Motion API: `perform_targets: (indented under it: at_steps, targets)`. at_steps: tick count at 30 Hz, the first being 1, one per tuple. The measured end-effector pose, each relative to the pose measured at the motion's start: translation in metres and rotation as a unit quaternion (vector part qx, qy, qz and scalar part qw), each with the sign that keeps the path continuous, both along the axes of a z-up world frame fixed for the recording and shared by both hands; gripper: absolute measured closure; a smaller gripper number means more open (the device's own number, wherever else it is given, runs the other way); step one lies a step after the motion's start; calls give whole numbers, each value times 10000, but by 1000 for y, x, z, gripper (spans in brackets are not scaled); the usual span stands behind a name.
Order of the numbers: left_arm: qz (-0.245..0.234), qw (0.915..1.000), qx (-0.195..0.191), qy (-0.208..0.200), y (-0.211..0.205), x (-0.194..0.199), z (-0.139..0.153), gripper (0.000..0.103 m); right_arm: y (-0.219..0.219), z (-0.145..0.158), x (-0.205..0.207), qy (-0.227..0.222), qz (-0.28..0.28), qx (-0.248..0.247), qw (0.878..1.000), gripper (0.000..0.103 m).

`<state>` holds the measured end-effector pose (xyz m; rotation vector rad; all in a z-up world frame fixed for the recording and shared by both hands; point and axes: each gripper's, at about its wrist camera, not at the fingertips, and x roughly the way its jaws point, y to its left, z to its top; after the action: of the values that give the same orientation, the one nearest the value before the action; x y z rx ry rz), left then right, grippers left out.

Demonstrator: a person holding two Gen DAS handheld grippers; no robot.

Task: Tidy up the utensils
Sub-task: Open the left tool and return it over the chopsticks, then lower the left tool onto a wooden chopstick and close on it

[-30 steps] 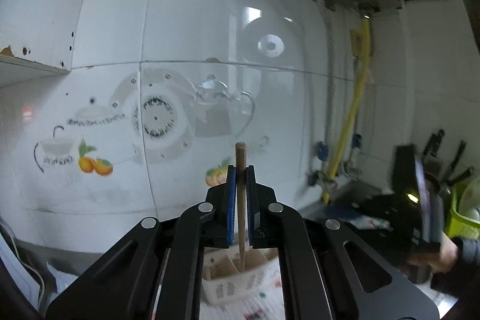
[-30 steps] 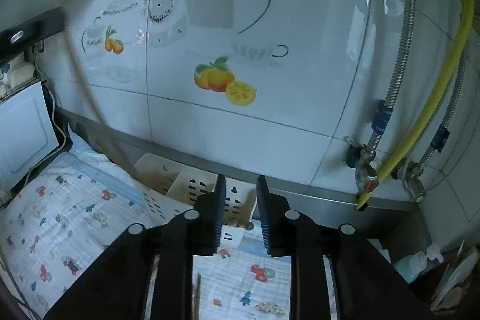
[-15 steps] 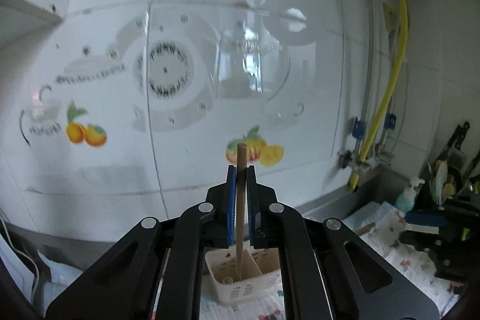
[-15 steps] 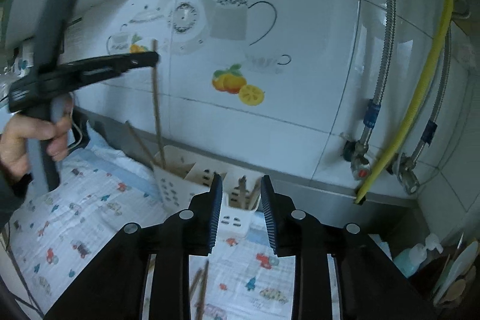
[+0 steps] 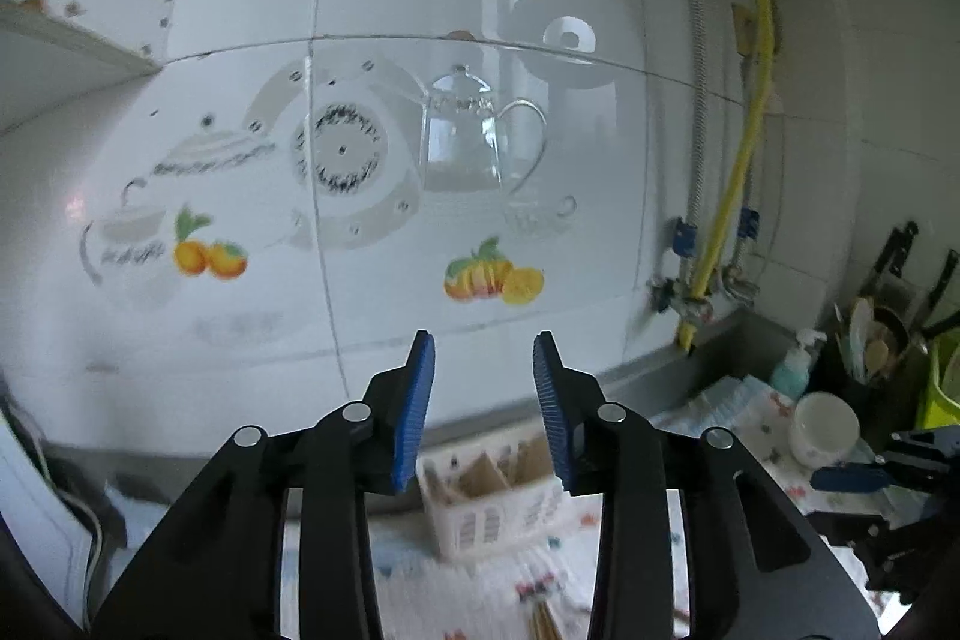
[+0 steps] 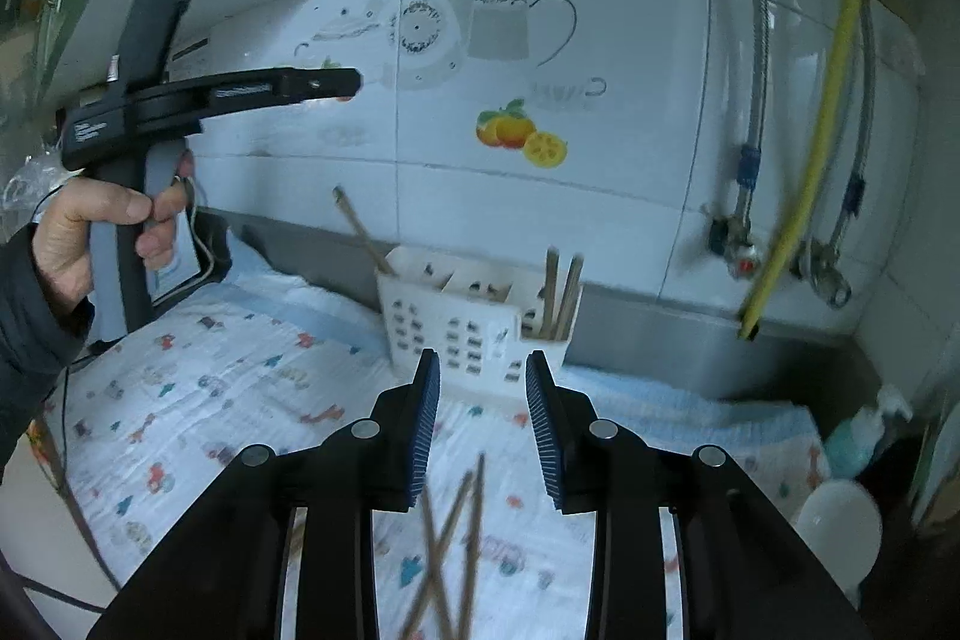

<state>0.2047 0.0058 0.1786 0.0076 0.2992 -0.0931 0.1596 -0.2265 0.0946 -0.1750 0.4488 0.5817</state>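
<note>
Tabletop [image 6: 198, 382] under one printed cloth. One white slotted holder [image 6: 468, 322] near the wall: one chopstick [image 6: 363, 232] leaning in left compartment, two upright [image 6: 561, 295] at right end. About three loose chopsticks [image 6: 456, 538] crossed on cloth, blurred. Left tool [image 5: 483, 400] just opened, jaws empty. Right tool [image 6: 483, 418] opening, jaws apart, nothing gripped.

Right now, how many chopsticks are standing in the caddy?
3: one leaning out of the white caddy's left end, two upright in its right compartment. Shorter ones may be hidden inside.
</note>
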Motion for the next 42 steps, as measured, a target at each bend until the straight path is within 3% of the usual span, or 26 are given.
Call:
perform_targets:
  at_steps: [10,13,16,23,28,32,35,42]
  targets:
    - [-26,9988,8,481,4,-99,-56,63,-17,-50,-57,373,-104,97,9992,74]
    - [-61,9964,-20,847,2,-123,-90,61,-22,-65,-72,412,-199,37,9989,72]
    - [-92,9929,-17,1186,-2,-140,-127,61,-30,-80,-83,541,-260,99,9981,63]
    - [-207,9781,-231,2056,-10,-156,-202,61,-42,-114,-94,863,-453,-3,9952,63]
    - [-182,9700,-250,2412,-16,-157,-235,61,-54,-132,-95,1071,-597,-3,9925,63]
    - [-180,9657,-305,2574,-21,-155,-249,69,-57,-141,-94,1199,-651,6,9907,64]
    - [-71,9638,-333,2645,-20,-151,-255,69,-59,-148,-91,1262,-674,-25,9897,66]
    - [127,9630,-246,2679,-20,-148,-263,78,-56,-161,-80,1441,-625,-142,9875,79]
